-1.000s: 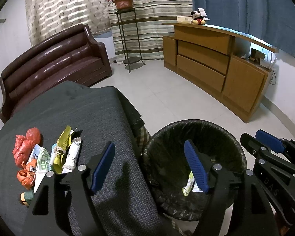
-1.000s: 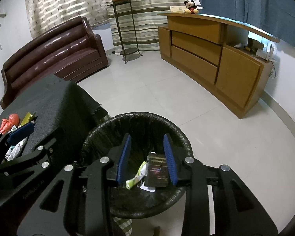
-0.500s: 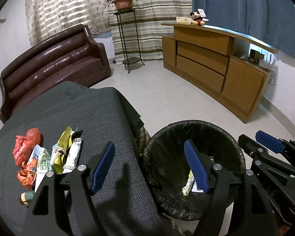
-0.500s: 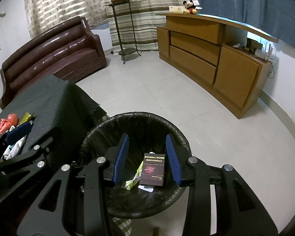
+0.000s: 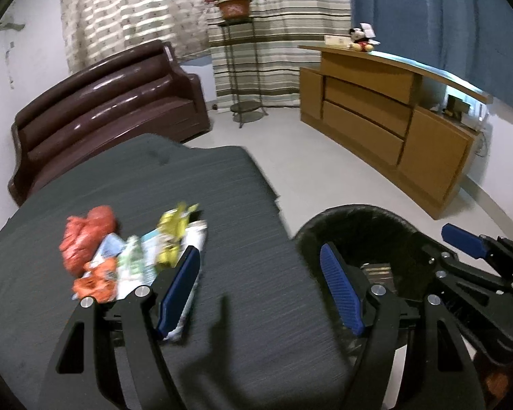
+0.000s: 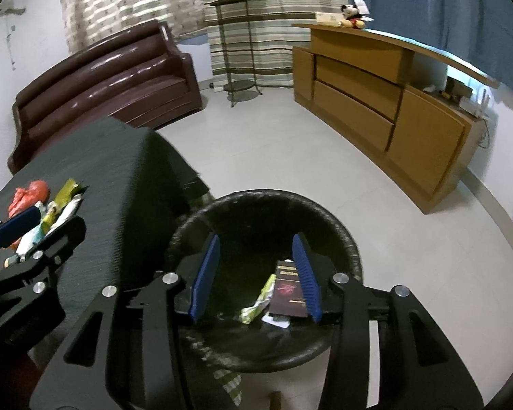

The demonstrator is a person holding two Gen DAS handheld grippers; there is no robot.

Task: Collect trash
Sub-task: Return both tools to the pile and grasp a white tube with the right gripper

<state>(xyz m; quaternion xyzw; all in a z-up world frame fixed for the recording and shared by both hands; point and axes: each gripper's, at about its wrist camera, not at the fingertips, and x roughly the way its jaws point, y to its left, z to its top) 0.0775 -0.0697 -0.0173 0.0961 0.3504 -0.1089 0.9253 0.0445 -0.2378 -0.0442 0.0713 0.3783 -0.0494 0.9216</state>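
Black bin (image 6: 342, 239) under opening, empty right gripper (image 6: 256, 273); left gripper (image 5: 260, 287) apparently spread, empty.

A left gripper (image 5: 260, 283) with wide-open blue pads fills the lower frame above a grey-clothed table (image 5: 222, 212); blurred wrappers (image 5: 130, 256) lie left, a black-lined bin (image 5: 359, 225) right.

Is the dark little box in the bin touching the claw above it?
Apart. The right wrist view shows the dark box lying at the bottom of the bin, below the right gripper, whose jaws are opening with nothing between them.
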